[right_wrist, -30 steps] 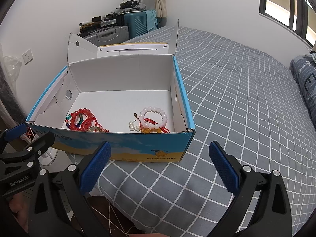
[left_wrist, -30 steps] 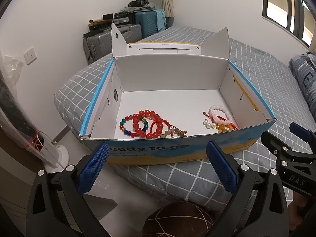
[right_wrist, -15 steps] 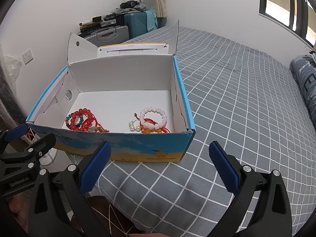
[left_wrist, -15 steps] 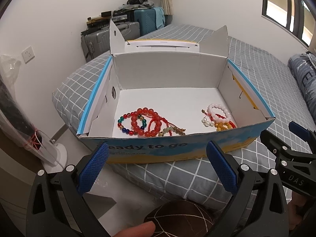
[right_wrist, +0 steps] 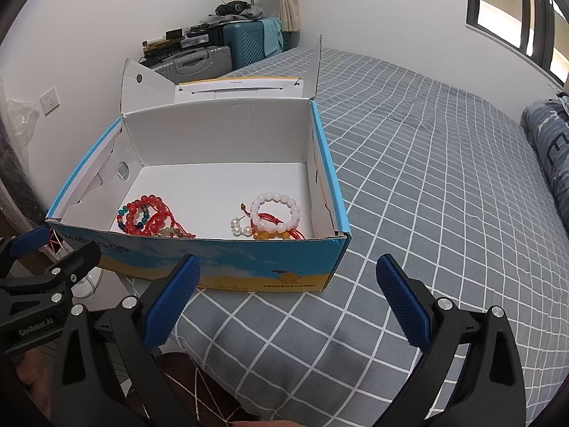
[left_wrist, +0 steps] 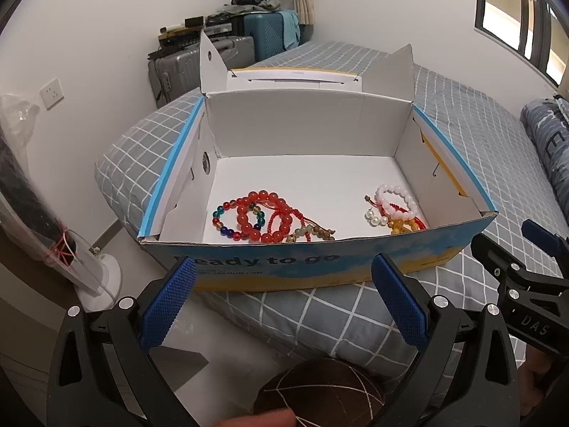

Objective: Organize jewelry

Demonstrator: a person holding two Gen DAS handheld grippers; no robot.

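Bead bracelets (left_wrist: 265, 219), light, limp, likely slippery; pinch one strand in box (left_wrist: 320, 259); left gripper (left_wrist: 284, 291) and right gripper (right_wrist: 288, 291) both wide, empty

"Ready to go" on box (left_wrist: 320, 263)

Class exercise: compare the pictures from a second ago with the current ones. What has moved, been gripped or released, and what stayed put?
Only the left gripper moved: its view has crept slightly closer to the cardboard box. Nothing was gripped or released. The right gripper kept its place, both stay open and empty, and the red bead bracelets and pale pink bracelet lie unchanged in the box on the bed.
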